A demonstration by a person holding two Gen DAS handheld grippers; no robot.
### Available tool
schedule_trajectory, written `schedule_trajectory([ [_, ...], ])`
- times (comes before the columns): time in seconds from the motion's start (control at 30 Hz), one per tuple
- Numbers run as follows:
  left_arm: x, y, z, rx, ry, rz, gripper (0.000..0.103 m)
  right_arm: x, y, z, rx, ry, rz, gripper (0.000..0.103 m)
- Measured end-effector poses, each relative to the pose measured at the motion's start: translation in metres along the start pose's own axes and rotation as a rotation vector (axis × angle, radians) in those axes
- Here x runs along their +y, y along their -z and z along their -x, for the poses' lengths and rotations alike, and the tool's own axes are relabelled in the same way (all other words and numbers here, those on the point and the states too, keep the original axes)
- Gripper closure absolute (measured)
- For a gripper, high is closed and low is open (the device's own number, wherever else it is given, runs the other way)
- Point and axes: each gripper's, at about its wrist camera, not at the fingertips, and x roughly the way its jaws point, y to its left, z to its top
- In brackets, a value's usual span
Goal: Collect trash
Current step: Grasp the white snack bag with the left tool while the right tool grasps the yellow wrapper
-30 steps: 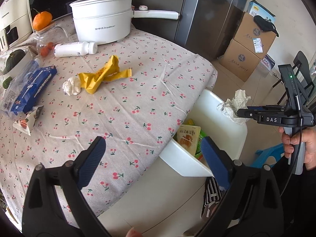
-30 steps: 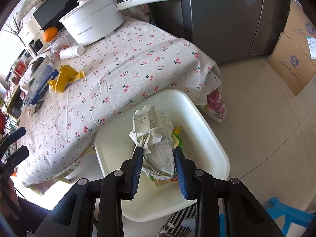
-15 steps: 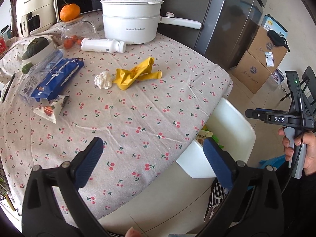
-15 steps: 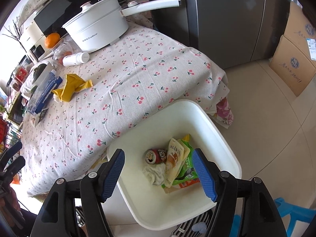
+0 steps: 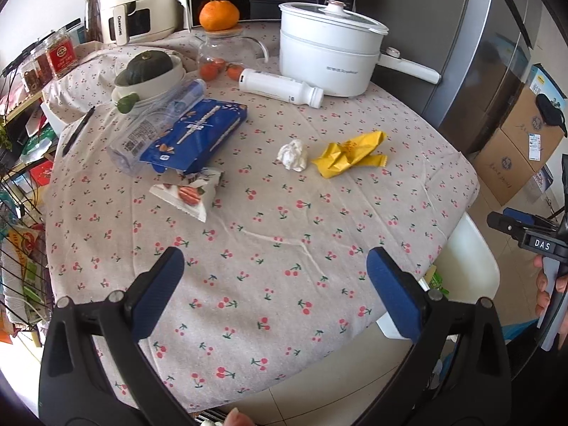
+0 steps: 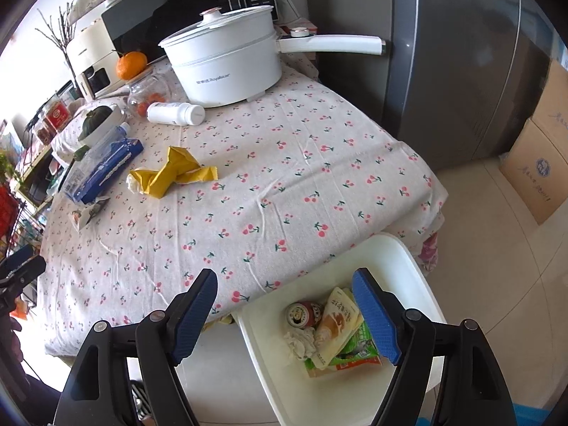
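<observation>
From my feed I can read only a few things. The white pot carries small grey lettering on its front — it looks like "Royalstar", preceded by characters too small to make out. Left of the pot, the cream appliance shows "CHANGHONG" across its top and again on its handle. Well right of the pot, the other gripper's body bears a label reading "DAS". Print on the packets is too blurred.
</observation>
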Motion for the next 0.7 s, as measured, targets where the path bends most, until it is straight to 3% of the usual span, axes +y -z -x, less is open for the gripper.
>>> schedule_trajectory([
  [0.2, 0.036, -0.011, -0.014, 0.04, -0.088, 0.027, 0.001, 0.029, -0.016, -0.014, 0.013, -0.011, 0.063, 0.022],
  [0.5, 0.05, -0.024, -0.065, 0.066, -0.114, -0.023, 0.002, 0.058, -0.039, -0.04, 0.036, -0.05, 0.09, 0.021],
  [0.7, 0.04, -0.037, -0.097, 0.071, -0.162, -0.137, 0.023, 0.066, -0.044, -0.058, 0.069, -0.074, 0.074, 0.021],
])
